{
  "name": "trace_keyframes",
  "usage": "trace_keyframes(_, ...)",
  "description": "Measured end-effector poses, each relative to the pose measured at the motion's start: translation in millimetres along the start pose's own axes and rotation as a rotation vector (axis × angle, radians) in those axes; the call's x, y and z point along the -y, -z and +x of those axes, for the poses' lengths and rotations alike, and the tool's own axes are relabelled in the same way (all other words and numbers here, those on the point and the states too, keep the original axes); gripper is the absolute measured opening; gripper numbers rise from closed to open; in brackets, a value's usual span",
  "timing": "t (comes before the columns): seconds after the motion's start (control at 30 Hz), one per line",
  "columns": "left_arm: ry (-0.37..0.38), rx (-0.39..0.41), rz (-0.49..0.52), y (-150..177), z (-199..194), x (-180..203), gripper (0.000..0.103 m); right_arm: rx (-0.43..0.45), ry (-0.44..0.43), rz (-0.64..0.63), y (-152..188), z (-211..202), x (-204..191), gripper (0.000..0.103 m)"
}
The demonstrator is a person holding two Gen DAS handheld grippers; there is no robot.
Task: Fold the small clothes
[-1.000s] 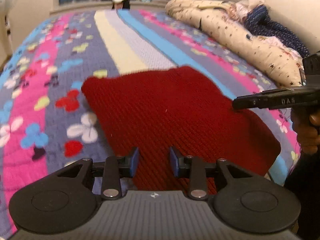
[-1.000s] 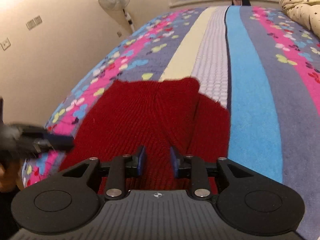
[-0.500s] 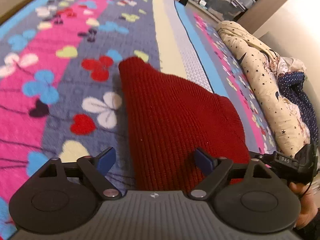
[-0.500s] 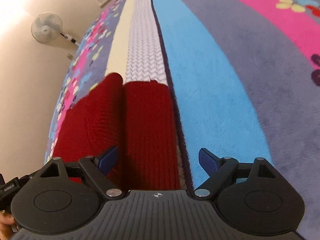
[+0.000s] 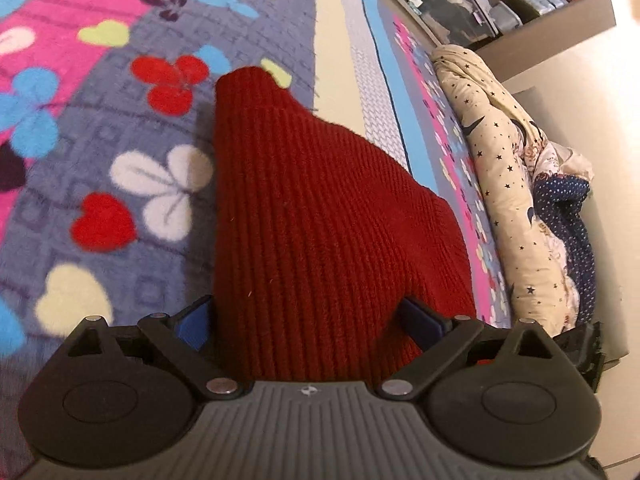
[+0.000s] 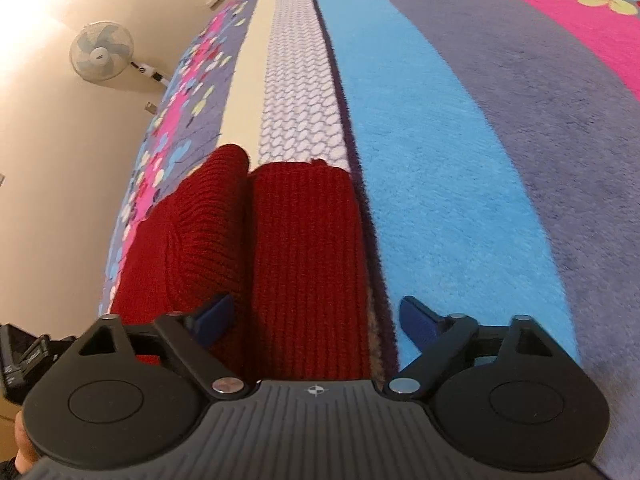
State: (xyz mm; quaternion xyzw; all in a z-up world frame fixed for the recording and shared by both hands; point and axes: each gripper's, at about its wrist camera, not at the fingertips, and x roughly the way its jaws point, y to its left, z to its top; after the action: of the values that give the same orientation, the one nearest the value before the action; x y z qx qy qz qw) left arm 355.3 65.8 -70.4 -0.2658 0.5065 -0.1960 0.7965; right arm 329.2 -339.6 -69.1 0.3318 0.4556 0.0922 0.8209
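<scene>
The red knitted garment lay on the bed, its long axis running away from both cameras. The left gripper straddled its near edge, jaws opening, cloth between them but unclamped. The right gripper straddled the garment's right-hand fold, jaws closing, not yet gripping. A fan stood by the wall.

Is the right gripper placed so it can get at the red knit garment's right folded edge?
Probably yes: the right gripper is closing astride the red knit garment, nothing covering that edge.
</scene>
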Motion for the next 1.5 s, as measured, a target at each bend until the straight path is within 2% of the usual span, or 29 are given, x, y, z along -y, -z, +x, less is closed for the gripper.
trace_keyframes(0.13,-0.009,0.01,0.016,-2,8,3,0.099,0.012,-0.041,0.0,-1,2,-2,0.064)
trace_keyframes(0.2,-0.013,0.014,0.029,-2,10,5,0.097,0.021,-0.06,-0.014,-1,2,-6,0.046)
trace_keyframes(0.23,-0.016,0.017,0.04,-2,10,7,0.097,0.027,-0.066,-0.026,-1,2,-9,0.043)
trace_keyframes(0.33,-0.032,0.033,0.076,-2,6,13,0.088,0.054,-0.044,-0.074,1,1,-18,0.035)
trace_keyframes(0.4,-0.037,0.052,0.109,-2,0,19,0.077,0.082,-0.018,-0.081,0,-1,-21,0.021)
trace_keyframes(0.5,-0.04,0.086,0.155,-2,-11,28,0.068,0.115,-0.015,-0.089,0,-1,-25,0.018)
trace_keyframes(0.63,-0.058,0.141,0.251,-2,-24,45,0.065,0.166,-0.053,-0.095,-2,-1,-34,0.017)
trace_keyframes(0.7,-0.062,0.169,0.267,-5,-30,47,0.064,0.182,-0.072,-0.098,-3,1,-38,0.017)
trace_keyframes(0.93,-0.115,0.258,0.286,-22,-56,42,0.064,0.221,-0.145,-0.143,-15,20,-63,0.016)
trace_keyframes(1.37,-0.178,0.339,0.271,-50,-89,13,0.064,0.231,-0.273,-0.244,-34,59,-106,0.016)
trace_keyframes(1.43,-0.19,0.333,0.252,-55,-90,8,0.065,0.234,-0.271,-0.261,-34,62,-110,0.016)
trace_keyframes(1.5,-0.239,0.318,0.207,-60,-89,1,0.068,0.211,-0.234,-0.266,-34,68,-112,0.021)
